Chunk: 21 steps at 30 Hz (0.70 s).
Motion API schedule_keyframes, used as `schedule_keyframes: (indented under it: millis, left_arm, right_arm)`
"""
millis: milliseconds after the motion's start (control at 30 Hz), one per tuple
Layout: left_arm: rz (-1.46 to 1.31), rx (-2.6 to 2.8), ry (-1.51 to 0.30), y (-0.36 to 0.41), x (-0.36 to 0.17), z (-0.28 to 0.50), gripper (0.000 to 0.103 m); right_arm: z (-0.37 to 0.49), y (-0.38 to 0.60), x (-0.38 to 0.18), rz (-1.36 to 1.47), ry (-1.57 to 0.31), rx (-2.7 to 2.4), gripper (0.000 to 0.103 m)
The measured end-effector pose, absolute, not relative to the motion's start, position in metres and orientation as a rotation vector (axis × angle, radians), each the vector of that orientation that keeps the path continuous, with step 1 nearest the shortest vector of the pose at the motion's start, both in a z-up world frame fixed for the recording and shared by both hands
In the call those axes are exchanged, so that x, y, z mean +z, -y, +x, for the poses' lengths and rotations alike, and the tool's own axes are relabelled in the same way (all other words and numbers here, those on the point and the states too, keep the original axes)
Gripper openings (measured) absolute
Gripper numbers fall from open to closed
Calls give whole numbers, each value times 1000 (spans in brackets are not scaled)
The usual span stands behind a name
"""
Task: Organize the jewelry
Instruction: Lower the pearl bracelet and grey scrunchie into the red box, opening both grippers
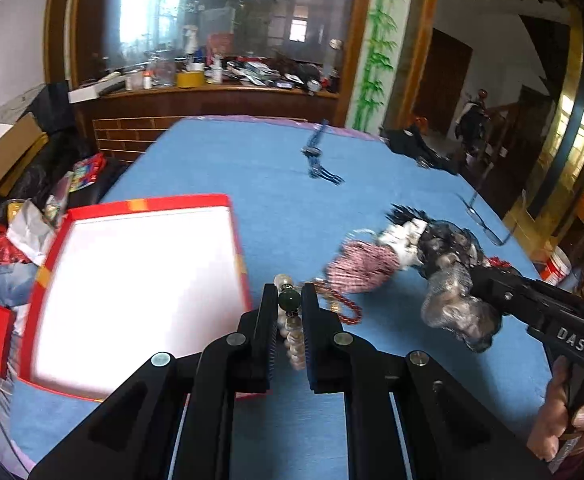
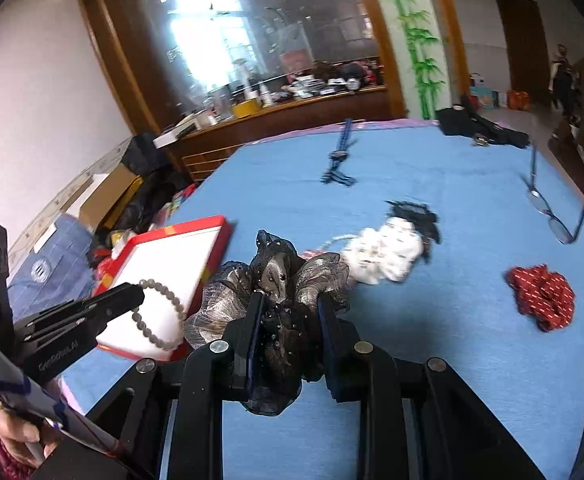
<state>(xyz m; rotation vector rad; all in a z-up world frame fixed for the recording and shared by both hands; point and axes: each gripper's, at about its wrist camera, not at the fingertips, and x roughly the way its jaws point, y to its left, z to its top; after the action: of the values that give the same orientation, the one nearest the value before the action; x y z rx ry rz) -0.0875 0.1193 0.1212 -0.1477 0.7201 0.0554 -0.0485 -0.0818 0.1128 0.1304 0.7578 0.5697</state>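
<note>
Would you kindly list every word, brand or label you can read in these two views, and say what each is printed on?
"DAS" – white letters on the body of the right gripper, seen from the left wrist.
"GenRobot.AI" – small print on the body of the left gripper, seen from the right wrist; slightly blurred.
Round emblem on the blue bag: unreadable.
Shelf clutter labels: too small.

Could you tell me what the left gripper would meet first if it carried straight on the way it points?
Probably the red beaded strand just ahead of the left gripper, then the pink checked scrunchie; depth is unclear.
</note>
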Motion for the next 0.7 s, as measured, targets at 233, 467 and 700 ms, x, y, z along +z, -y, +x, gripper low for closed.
schedule_keyframes:
  millis: [233,467,700]
  left_arm:
    - [-159,146,-711,-169,128,-99,11]
    - [-181,191,-733,-215,129,-92,11]
    - [-185,211,-742,-251,129,-75,11]
  right_arm:
    - [-47,41,125,94,-782,650,28]
    - [-29,-4,131,74,-823,701,28]
    - [-9,-58,133,31,-857,730,28]
